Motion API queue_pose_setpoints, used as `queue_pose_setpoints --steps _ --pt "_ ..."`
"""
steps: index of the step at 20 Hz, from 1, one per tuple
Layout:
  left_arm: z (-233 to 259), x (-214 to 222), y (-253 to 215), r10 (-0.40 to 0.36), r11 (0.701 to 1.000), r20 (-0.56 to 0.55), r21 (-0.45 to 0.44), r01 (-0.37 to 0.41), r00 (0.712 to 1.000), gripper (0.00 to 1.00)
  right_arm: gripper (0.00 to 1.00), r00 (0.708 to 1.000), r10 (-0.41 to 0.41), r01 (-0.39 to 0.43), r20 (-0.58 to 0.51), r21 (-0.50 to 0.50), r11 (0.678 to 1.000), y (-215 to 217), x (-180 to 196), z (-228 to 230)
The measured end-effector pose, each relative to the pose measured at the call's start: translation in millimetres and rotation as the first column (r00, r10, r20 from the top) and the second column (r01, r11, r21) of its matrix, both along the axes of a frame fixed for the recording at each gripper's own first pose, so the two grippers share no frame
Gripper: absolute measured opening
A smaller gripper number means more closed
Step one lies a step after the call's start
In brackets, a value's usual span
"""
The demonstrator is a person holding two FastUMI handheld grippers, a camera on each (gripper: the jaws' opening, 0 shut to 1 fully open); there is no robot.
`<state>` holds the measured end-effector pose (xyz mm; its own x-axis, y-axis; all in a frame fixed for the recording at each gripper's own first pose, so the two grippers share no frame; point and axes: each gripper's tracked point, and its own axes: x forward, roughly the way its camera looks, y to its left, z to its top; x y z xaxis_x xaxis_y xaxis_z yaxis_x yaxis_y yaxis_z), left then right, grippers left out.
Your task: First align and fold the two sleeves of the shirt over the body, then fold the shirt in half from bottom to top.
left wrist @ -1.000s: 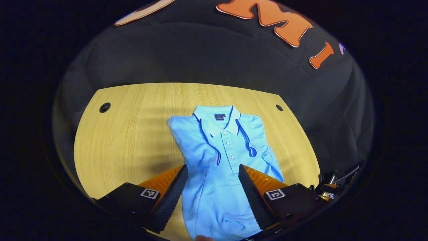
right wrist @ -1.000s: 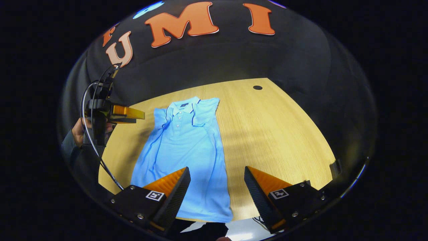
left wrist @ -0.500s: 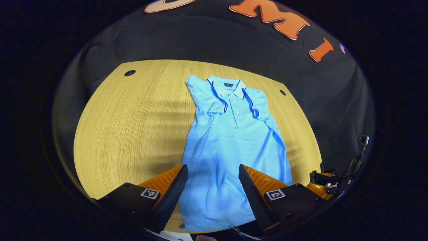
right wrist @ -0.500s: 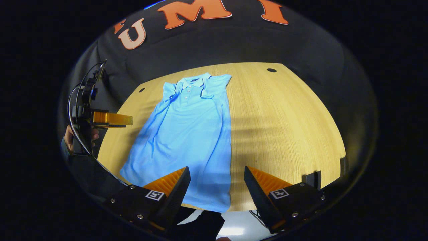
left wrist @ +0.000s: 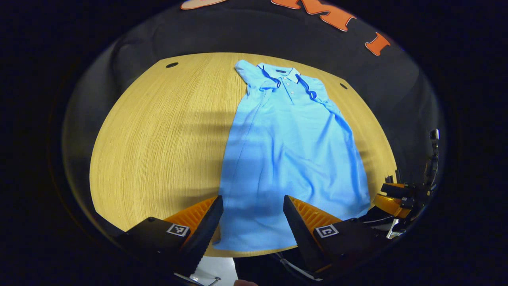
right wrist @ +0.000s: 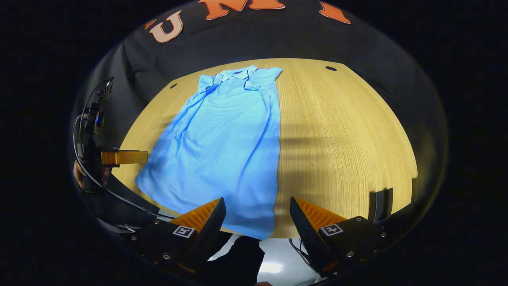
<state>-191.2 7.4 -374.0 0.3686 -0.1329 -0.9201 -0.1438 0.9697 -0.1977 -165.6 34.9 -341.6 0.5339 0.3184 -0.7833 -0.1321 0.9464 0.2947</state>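
Observation:
A light blue polo shirt (left wrist: 289,147) lies flat on the wooden table (left wrist: 158,139), collar at the far end, both short sleeves folded in over the chest. The right gripper view holds the same shirt (right wrist: 222,139) with its hem at the near table edge. My left gripper (left wrist: 253,206) hovers open over the hem's left part, nothing between its fingers. My right gripper (right wrist: 257,208) hangs open above the hem's right corner. The other gripper (right wrist: 119,157) and a hand appear at the left of the right gripper view; the right one (left wrist: 397,196) is at the far right of the left gripper view.
The table (right wrist: 341,131) has small round holes near its far corners (left wrist: 172,64) (right wrist: 330,68). Black cloth walls stand behind it. A pale floor (right wrist: 274,262) lies beyond the near edge. Bare wood stretches on both sides of the shirt.
Both grippers have drawn back toward the near table edge, from over the chest to the hem. The whole shirt now appears. Both stay open.

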Motion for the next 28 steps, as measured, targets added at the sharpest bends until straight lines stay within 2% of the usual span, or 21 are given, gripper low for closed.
queue_pose_setpoints --steps 7,10,12,13,15,16,17,18,19,20,21,22,24,28 --pt "-27.2 -60.5 9.6 0.017 0.998 -0.097 0.064 -0.011 0.995 0.99 0.97 0.998 0.036 -0.037 -0.054 -0.020 0.999 5.8 -22.1 -23.3" --pt "-29.6 -63.8 8.7 -0.022 0.993 -0.093 0.115 0.032 0.995 0.99 0.96 0.997 0.032 -0.033 -0.070 -0.023 0.999 7.3 -26.4 -29.6" --pt "-30.6 -64.4 3.8 -0.053 0.987 -0.101 0.146 0.068 0.993 0.96 0.92 0.995 0.030 -0.034 -0.090 -0.039 0.999 6.3 -31.1 -36.8" --pt "-31.2 -61.0 -2.1 -0.062 0.987 -0.096 0.144 0.075 0.993 1.00 0.90 0.997 0.024 -0.027 -0.070 -0.045 0.999 4.7 -28.8 -31.6" --pt "-32.1 -58.4 -10.4 -0.070 0.986 -0.101 0.141 0.084 0.992 0.93 0.84 0.998 0.019 -0.025 -0.067 -0.083 0.996 -1.2 -26.9 -36.3" --pt "-31.5 -60.6 -13.1 -0.074 0.986 -0.107 0.142 0.089 0.992 0.87 0.76 0.997 0.021 -0.029 -0.070 -0.114 0.993 -5.0 -27.3 -40.3" --pt "-31.4 -59.1 -17.4 -0.082 0.986 -0.105 0.135 0.096 0.991 0.75 0.66 0.998 0.020 -0.030 -0.067 -0.154 0.988 -11.1 -26.3 -42.0" --pt "-30.9 -58.9 -21.6 -0.084 0.986 -0.105 0.132 0.098 0.991 0.65 0.51 0.998 0.016 -0.026 -0.066 -0.147 0.989 -9.6 -24.2 -40.2" --pt "-30.4 -57.1 -25.6 -0.081 0.987 -0.103 0.127 0.094 0.991 0.47 0.40 0.998 0.002 -0.010 -0.059 -0.138 0.990 -8.5 -21.2 -40.9" --pt "-32.3 -57.2 -27.9 -0.062 0.989 -0.107 0.128 0.076 0.992 0.31 0.21 0.998 -0.022 0.016 -0.054 -0.116 0.993 -8.9 -18.0 -40.1" --pt "-30.7 -57.5 -30.3 -0.052 0.990 -0.108 0.127 0.066 0.993 0.16 0.13 0.998 -0.035 0.031 -0.056 -0.080 0.996 -4.8 -15.9 -39.1" --pt "-28.8 -57.8 -35.1 -0.045 0.992 -0.106 0.113 0.057 0.993 0.12 0.08 0.996 -0.056 0.053 -0.071 -0.040 0.998 -2.6 -15.6 -39.9" --pt "-18.9 -49.3 -37.5 -0.021 0.994 -0.072 0.101 0.028 0.997 0.08 0.04 0.993 -0.081 0.085 -0.084 0.043 0.995 3.3 -14.1 -32.3" --pt "7.6 -21.7 -34.2 -0.011 0.996 0.011 0.087 0.010 1.000 0.08 0.03 0.998 -0.066 0.065 0.018 0.067 0.996 0.6 9.6 0.3"
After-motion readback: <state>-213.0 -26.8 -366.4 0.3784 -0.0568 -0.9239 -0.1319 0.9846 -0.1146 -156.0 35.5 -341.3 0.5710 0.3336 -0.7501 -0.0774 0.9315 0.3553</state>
